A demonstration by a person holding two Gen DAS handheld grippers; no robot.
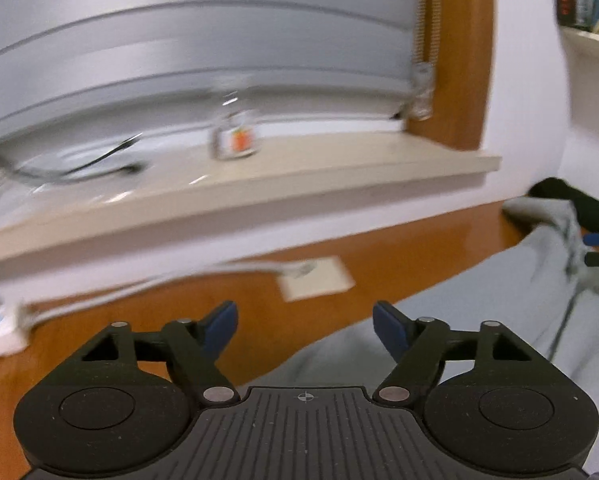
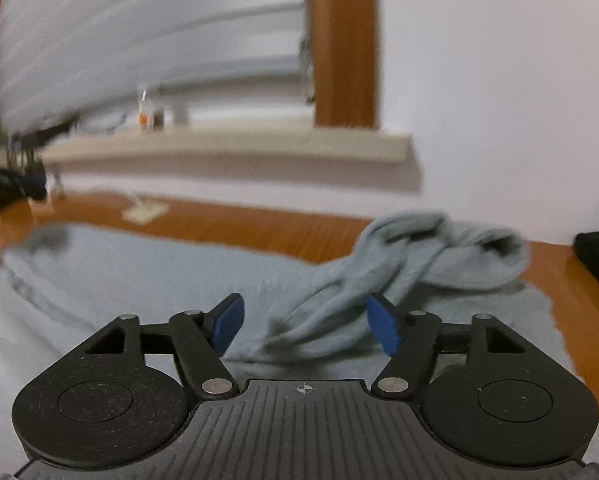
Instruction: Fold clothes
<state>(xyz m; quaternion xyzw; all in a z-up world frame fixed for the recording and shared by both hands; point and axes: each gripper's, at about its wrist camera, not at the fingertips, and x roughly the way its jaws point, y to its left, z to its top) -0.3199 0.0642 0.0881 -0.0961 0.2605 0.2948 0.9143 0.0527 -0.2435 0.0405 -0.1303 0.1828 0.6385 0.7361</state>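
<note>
Right fingers (image 2: pixel 383 330) spread; bunched sweatshirt sleeve (image 2: pixel 419 252) just ahead.

Domestic interior, most likely a bedroom or living room. A window with lowered grey blinds (image 1: pixel 195 52), framed in orange-brown wood (image 1: pixel 459 48), sits above a pale sill (image 2: pixel 227 146) carrying small bottles (image 1: pixel 235 138) and cables. White plaster walls (image 2: pixel 499 80) meet a wooden tabletop (image 1: pixel 259 320), on which a light blue-grey garment (image 2: pixel 171 276) lies spread. Books stand on a shelf (image 1: pixel 591 36) at the upper right of the left wrist view.
</note>
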